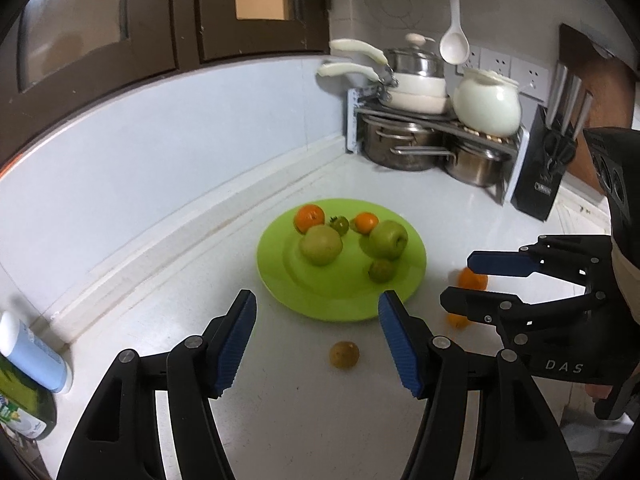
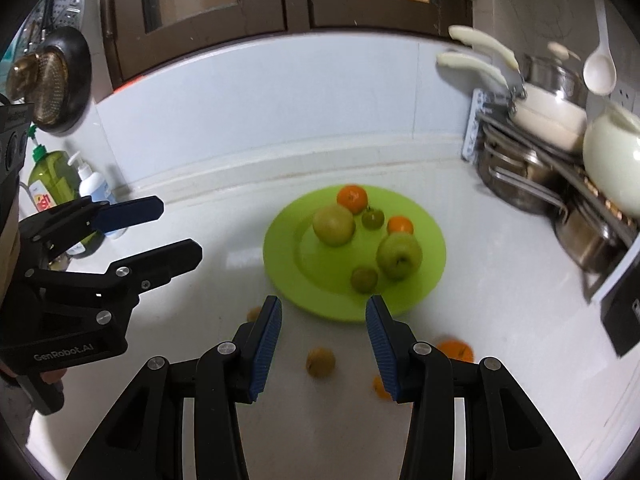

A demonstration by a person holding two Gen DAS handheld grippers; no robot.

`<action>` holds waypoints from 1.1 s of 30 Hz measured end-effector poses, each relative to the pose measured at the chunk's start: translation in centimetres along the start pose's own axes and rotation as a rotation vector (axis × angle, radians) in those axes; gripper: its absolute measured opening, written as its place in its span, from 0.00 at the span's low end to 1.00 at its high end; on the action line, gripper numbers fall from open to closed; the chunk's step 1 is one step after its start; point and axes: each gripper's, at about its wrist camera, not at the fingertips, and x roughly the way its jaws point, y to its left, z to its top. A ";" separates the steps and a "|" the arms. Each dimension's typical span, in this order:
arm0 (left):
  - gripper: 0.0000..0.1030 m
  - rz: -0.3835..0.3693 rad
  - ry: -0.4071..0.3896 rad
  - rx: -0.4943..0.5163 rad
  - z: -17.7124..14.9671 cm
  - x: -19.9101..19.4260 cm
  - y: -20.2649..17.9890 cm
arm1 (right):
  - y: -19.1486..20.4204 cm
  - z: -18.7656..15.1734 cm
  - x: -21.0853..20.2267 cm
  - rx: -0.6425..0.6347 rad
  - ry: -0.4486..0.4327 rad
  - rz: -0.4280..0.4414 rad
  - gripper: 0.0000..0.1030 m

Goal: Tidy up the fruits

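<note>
Now my left hand-held gripper (image 1: 318, 330) and my right hand-held gripper (image 2: 323, 334) are both partly open and empty, aimed at the small brown fruit (image 1: 344, 355) on the table (image 1: 168, 312), just beside the green plate (image 1: 280, 276) that holds the other fruits.

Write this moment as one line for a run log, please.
plate: six fruits on it | counter: brown fruit, oranges loose | left gripper: open, empty | right gripper: open, empty
</note>
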 end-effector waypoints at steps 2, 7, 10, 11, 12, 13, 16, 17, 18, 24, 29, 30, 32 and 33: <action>0.61 -0.016 0.013 0.009 -0.6 0.5 0.0 | 0.0 -0.5 0.3 0.016 0.014 -0.005 0.44; 0.61 -0.049 0.051 0.042 -2.0 2.0 -0.2 | 0.1 -1.7 1.5 0.038 0.061 -0.012 0.44; 0.61 -0.069 0.075 0.065 -2.7 2.9 -0.4 | 0.3 -2.4 2.3 0.036 0.092 -0.012 0.44; 0.61 -0.077 0.084 0.079 -3.0 3.3 -0.5 | 0.3 -2.6 2.6 0.035 0.102 -0.010 0.44; 0.61 -0.082 0.088 0.087 -3.1 3.5 -0.5 | 0.3 -2.7 2.9 0.034 0.113 -0.008 0.44; 0.61 -0.090 0.096 0.097 -3.3 3.9 -0.5 | 0.4 -2.9 3.2 0.033 0.123 -0.005 0.44; 0.60 -0.114 0.114 0.121 -3.8 4.9 -0.6 | 0.5 -3.0 4.1 0.028 0.148 0.003 0.44; 0.60 -0.119 0.119 0.130 -3.9 5.1 -0.7 | 0.5 -3.1 4.3 0.025 0.154 0.006 0.44; 0.60 -0.122 0.125 0.136 -4.0 5.4 -0.8 | 0.5 -3.2 4.5 0.024 0.161 0.008 0.43; 0.53 -0.147 0.156 0.129 -4.2 7.2 -0.9 | 0.3 -3.6 5.9 0.026 0.199 0.016 0.43; 0.45 -0.184 0.172 0.110 -4.2 8.4 -1.2 | -0.2 -3.9 6.7 0.060 0.223 0.032 0.38; 0.44 -0.188 0.178 0.105 -4.2 8.6 -1.2 | -0.3 -3.9 6.8 0.061 0.225 0.034 0.37; 0.39 -0.195 0.188 0.102 -4.3 9.0 -1.3 | -0.2 -3.9 7.1 0.062 0.230 0.034 0.35; 0.39 -0.195 0.191 0.104 -4.3 9.1 -1.3 | -0.3 -3.9 7.1 0.062 0.231 0.038 0.34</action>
